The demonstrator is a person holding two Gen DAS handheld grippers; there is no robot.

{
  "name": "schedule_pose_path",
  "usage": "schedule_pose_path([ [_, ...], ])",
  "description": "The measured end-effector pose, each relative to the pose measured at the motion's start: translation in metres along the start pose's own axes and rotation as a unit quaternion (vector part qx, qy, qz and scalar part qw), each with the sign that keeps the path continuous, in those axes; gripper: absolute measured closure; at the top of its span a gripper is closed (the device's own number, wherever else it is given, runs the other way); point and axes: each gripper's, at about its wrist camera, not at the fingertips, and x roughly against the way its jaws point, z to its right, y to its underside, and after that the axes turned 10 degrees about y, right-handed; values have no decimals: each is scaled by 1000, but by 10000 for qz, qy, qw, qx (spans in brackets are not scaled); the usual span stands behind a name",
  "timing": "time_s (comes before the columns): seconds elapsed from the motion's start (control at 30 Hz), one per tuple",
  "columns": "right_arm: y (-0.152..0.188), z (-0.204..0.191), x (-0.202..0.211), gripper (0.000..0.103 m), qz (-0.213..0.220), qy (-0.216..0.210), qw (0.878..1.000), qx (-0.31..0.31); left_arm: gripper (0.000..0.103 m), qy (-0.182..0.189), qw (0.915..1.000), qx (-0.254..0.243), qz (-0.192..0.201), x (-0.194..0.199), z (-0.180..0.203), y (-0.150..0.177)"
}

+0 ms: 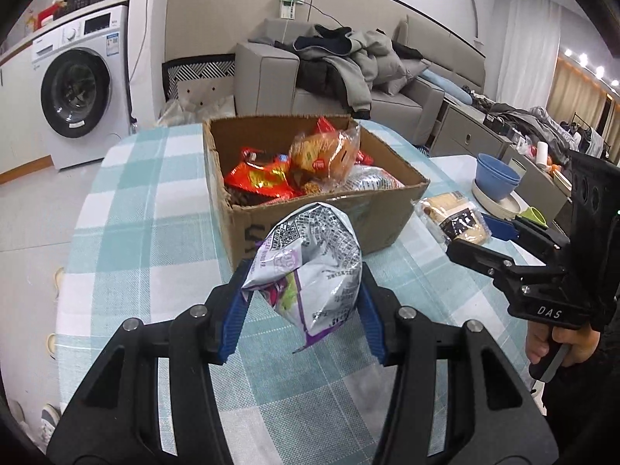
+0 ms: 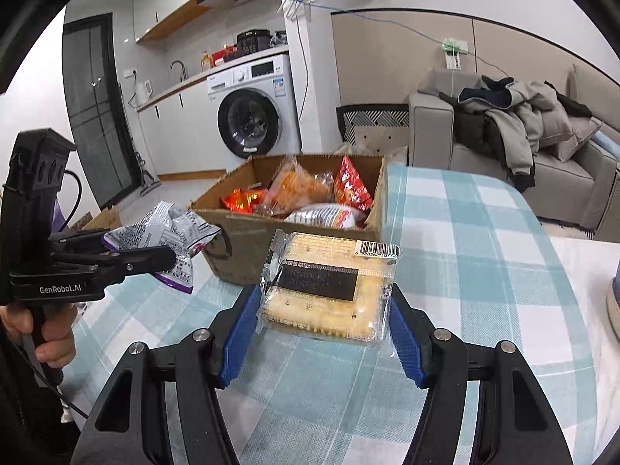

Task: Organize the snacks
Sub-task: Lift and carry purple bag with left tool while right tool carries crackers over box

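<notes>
The cardboard box (image 1: pixel 310 209) sits on a surface covered in a teal and white checked cloth (image 1: pixel 155 209), already holding red snack bags (image 1: pixel 257 178) and a wrapped orange bun (image 1: pixel 323 153). Just in front of the box, the left gripper (image 1: pixel 304 302) has its blue pads pressed on a crumpled silver and purple snack bag (image 1: pixel 310 271), lifted clear of the cloth. Right of the box, the right gripper (image 2: pixel 325 329) is closed about a clear-wrapped cracker pack (image 2: pixel 329 290), also raised off the cloth. Behind the box stand a washing machine (image 1: pixel 77 85) and a grey sofa (image 1: pixel 329 81) piled with coats; right of it, a blue bowl (image 1: pixel 496 176). Both grippers slant downward toward the box, each hand (image 2: pixel 50 329) wrapped round a handle.
</notes>
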Motion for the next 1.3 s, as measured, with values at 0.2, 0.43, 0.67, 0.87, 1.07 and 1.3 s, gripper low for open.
schedule_pose_path([
  [0.2,-9,6,4,38,138,11,9999,-91,55,-5,10000,16,76,6,4,-3],
  [0.43,-21,12,10,38,300,-4,9995,-99,55,-39,9998,-62,190,23,11,-12],
  [0.67,-37,12,10,38,419,-41,9991,-46,55,-155,9990,-50,406,43,10,-27],
  [0.87,-54,7,1,38,467,-133,9988,18,55,-299,9980,53,558,48,6,-45],
  [1.07,-71,0,-17,38,446,-195,9988,74,55,-406,9970,117,642,37,-5,-68],
  [1.3,-88,-4,-41,38,366,-207,9991,108,55,-535,9973,122,488,3,-21,-95],
])
